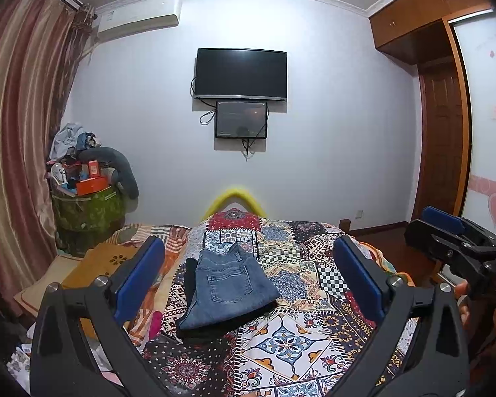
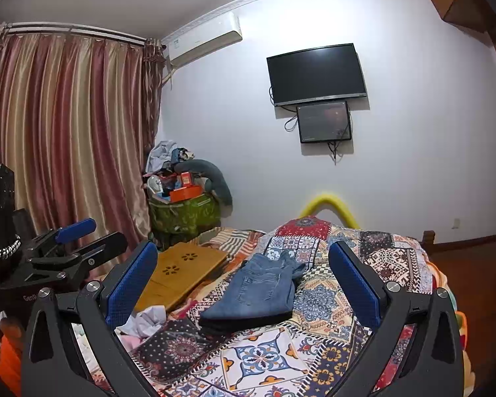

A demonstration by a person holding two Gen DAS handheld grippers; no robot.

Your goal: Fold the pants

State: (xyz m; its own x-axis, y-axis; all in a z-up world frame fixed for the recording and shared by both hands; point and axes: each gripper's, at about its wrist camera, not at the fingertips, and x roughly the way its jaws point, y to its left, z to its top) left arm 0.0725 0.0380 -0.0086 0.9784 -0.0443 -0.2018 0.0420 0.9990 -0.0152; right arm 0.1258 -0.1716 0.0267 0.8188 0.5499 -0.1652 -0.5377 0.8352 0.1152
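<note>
Indoors, folded jeans (image 1: pixel 229 289) on patchwork bedspread (image 1: pixel 291 334), wall television (image 1: pixel 240 74), both tools' fingers apart

Black tongs (image 1: pixel 248 284), blue pads (image 1: pixel 139 278), silver screws

A bed with a colourful patchwork quilt (image 1: pixel 314 337) carries folded blue denim pants (image 1: pixel 229 292) and a wooden lap tray (image 2: pixel 182 273).

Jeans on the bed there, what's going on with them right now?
A person holds a two-finger gripper in each hand above a bed. The blue jeans lie folded in a compact stack on the patchwork quilt, back pocket up, with dark fabric beneath. The left gripper and right gripper are both open, gripping nothing and clear of the jeans. The fold looks done.
</note>
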